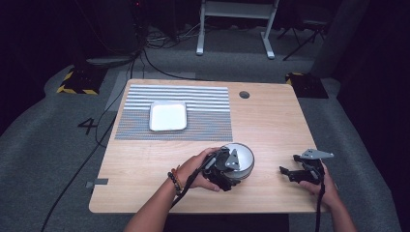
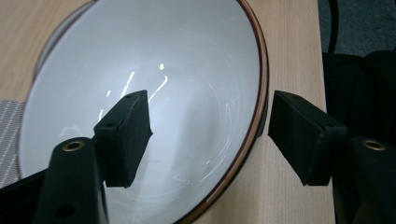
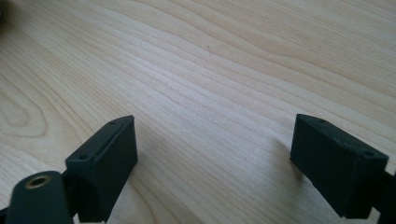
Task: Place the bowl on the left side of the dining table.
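Observation:
A white bowl (image 1: 244,153) with a thin brown rim stands on the wooden table (image 1: 270,121), near the front. My left gripper (image 1: 227,169) is at the bowl's near edge. In the left gripper view the bowl (image 2: 187,70) is close up, and my left gripper (image 2: 210,135) straddles its rim, one jaw inside and the other outside. The inner jaw stands well off the wall, so the gripper is open. To the bowl's right my right gripper (image 1: 289,164) rests low over bare wood, and the right gripper view shows this gripper (image 3: 215,154) wide open with nothing between its jaws.
A white square plate (image 1: 168,116) lies on a grey striped mat (image 1: 203,104) at the table's back left. A round cable hole (image 1: 244,94) sits behind the mat's right end. Cables and desk legs lie on the floor beyond the table.

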`<state>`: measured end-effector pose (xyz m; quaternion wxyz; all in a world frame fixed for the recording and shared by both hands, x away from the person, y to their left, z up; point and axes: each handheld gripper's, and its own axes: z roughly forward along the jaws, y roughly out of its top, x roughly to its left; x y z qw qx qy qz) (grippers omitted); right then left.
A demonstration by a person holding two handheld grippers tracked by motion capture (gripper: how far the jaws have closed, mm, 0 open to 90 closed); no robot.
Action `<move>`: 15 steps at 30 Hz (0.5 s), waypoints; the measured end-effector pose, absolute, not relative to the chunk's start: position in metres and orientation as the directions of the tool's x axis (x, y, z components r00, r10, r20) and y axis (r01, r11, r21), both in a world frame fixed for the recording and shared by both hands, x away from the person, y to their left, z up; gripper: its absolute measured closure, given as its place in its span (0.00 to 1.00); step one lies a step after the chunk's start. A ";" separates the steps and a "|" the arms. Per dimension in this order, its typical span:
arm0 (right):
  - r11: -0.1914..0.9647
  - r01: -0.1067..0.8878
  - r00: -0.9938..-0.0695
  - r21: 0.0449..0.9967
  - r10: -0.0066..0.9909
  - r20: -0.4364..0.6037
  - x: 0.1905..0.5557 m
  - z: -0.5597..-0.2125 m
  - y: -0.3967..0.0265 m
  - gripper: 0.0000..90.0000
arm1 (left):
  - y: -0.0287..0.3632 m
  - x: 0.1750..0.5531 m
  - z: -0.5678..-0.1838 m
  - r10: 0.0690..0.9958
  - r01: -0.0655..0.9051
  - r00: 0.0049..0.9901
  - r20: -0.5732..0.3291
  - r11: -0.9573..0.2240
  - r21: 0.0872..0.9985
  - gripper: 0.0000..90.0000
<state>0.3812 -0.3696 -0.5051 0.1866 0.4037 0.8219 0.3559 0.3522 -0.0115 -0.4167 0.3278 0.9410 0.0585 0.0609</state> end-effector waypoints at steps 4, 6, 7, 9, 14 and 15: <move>0.421 0.531 -0.604 0.736 0.796 -0.019 0.381 -0.505 -0.370 0.17 | -0.013 0.356 -0.418 0.141 0.074 0.988 0.059 -0.782 0.619 0.32; 0.420 0.531 -0.605 0.736 0.796 -0.019 0.381 -0.505 -0.370 0.17 | -0.012 0.357 -0.416 0.133 0.067 0.989 0.060 -0.780 0.622 0.39; 0.420 0.531 -0.605 0.736 0.796 -0.019 0.381 -0.505 -0.370 0.17 | -0.012 0.357 -0.416 0.133 0.067 0.989 0.060 -0.780 0.622 0.44; 0.420 0.531 -0.604 0.736 0.796 -0.019 0.381 -0.505 -0.370 0.17 | -0.011 0.357 -0.415 0.119 0.052 0.991 0.067 -0.785 0.618 0.52; 0.420 0.531 -0.604 0.736 0.797 -0.019 0.381 -0.505 -0.370 0.17 | -0.012 0.352 -0.413 0.017 -0.041 0.996 0.090 -0.801 0.597 0.74; 0.420 0.531 -0.604 0.736 0.797 -0.019 0.381 -0.505 -0.370 0.17 | -0.012 0.352 -0.413 0.017 -0.041 0.996 0.090 -0.801 0.597 0.78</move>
